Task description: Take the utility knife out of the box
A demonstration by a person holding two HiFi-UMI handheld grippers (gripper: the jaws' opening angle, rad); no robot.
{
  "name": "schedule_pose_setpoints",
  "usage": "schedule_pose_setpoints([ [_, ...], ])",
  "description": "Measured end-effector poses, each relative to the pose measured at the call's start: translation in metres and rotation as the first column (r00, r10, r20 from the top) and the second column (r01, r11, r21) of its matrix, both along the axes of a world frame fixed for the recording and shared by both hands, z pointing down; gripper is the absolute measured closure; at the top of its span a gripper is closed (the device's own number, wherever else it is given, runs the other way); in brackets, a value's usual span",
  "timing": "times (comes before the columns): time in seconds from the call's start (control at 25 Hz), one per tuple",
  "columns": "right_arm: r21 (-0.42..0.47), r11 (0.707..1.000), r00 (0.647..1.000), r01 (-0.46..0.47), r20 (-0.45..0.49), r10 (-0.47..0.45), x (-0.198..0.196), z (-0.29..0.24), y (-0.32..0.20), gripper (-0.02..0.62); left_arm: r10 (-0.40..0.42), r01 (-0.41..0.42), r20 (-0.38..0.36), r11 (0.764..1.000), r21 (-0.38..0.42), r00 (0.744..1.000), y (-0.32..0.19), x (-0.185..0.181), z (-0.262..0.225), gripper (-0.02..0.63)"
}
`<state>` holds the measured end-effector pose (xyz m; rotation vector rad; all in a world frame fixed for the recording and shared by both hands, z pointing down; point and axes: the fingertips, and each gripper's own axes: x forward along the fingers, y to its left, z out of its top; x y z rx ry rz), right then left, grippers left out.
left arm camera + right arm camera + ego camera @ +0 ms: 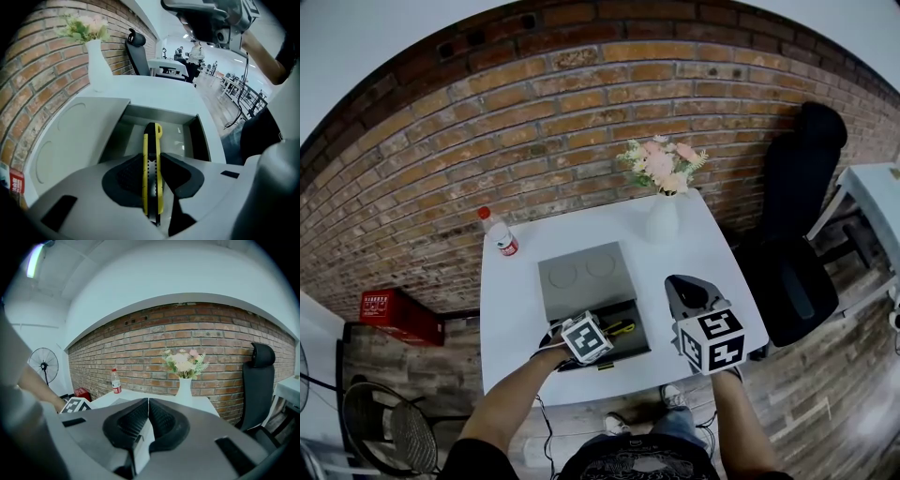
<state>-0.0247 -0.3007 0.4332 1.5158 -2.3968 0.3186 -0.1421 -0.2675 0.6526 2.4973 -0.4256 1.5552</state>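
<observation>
The brick wall [534, 103] runs along the far edge of the white counter [511, 309], and a black chair [797, 234] stands off the counter's right edge. The grey box [586, 278] sits in the middle of the counter with its lid folded back flat toward the wall. Its open tray reaches near the front edge. Wide strips of bare counter show on both sides of the box, and a narrower one behind the lid. A white vase of flowers [662, 220] stands near the far right corner, apart from the box. A bottle [499, 232] stands at the far left corner, close to the edge.

The right hand-held gripper [148, 420] hangs over the bare strip right of the box, its jaws pressed together on nothing. The left hand-held gripper [152, 178] points steeply down at the tray, and its pads pinch the yellow and black utility knife [152, 150] by its sides. The knife's far end reaches out over the tray, inside the box walls. I cannot tell whether it is lifted off the tray floor.
</observation>
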Motion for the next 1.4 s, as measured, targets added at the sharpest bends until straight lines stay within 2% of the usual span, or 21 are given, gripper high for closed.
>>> schedule_pose_setpoints([
  [0.16, -0.001, 1.000, 1.000, 0.002, 0.003, -0.002, -0.002, 0.001, 0.002, 0.575, 0.023, -0.023, -0.026, 1.000, 0.011, 0.999, 0.002, 0.008, 0.000, 0.477],
  [0.36, 0.002, 1.000, 1.000, 0.006, 0.004, -0.006, -0.004, 0.000, 0.004, 0.575, 0.023, -0.023, -0.013, 0.999, 0.032, 1.000, 0.006, 0.006, -0.001, 0.477],
  [0.52, 0.006, 1.000, 1.000, 0.008, 0.007, -0.008, -0.005, -0.001, 0.006, 0.575, 0.031, -0.032, 0.030, 0.999, 0.033, 0.999, 0.013, 0.000, 0.001, 0.477],
  [0.6, 0.003, 1.000, 1.000, 0.011, 0.007, -0.011, -0.007, 0.000, 0.007, 0.575, 0.020, -0.021, 0.024, 0.999, 0.029, 0.999, 0.015, -0.002, -0.002, 0.477],
  [0.8, -0.005, 1.000, 1.000, 0.016, 0.012, -0.016, -0.012, 0.005, 0.008, 0.575, -0.050, 0.052, -0.044, 0.997, 0.050, 0.998, 0.012, -0.007, -0.016, 0.477],
  [1.04, 0.002, 1.000, 1.000, 0.025, 0.015, -0.025, -0.023, 0.003, 0.007, 0.575, -0.123, 0.139, -0.147, 0.985, 0.105, 0.981, 0.000, -0.008, -0.047, 0.477],
  [1.4, 0.016, 0.999, 0.999, 0.032, 0.025, -0.033, -0.030, -0.004, 0.004, 0.575, -0.219, 0.276, -0.268, 0.940, 0.200, 0.938, -0.021, -0.018, -0.103, 0.477],
])
